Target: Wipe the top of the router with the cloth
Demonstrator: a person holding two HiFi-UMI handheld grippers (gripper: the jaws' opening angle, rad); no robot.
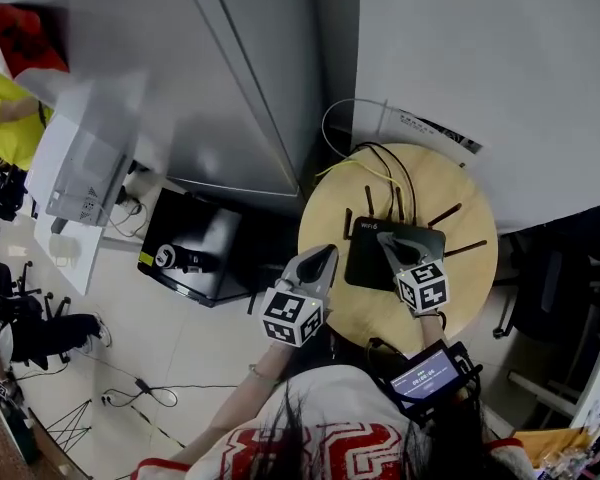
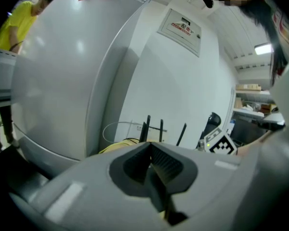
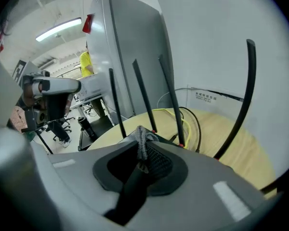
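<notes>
A black router (image 1: 365, 260) with several upright antennas (image 3: 145, 99) lies on a round wooden table (image 1: 460, 183). My right gripper (image 1: 386, 241) rests over the router's top, shut on a small grey cloth (image 3: 140, 134) that sticks up between its jaws (image 3: 143, 144). In the head view the cloth is hidden under that gripper. My left gripper (image 1: 327, 255) hovers at the table's left edge beside the router, shut with nothing in it (image 2: 151, 147). The antennas (image 2: 149, 127) stand just beyond its tips.
Yellow and black cables (image 1: 372, 166) run off the router's back toward the white wall. A tall grey cabinet (image 1: 230, 78) stands to the left, with a black box (image 1: 195, 243) on the floor below. A person in yellow (image 1: 8, 118) is at the far left.
</notes>
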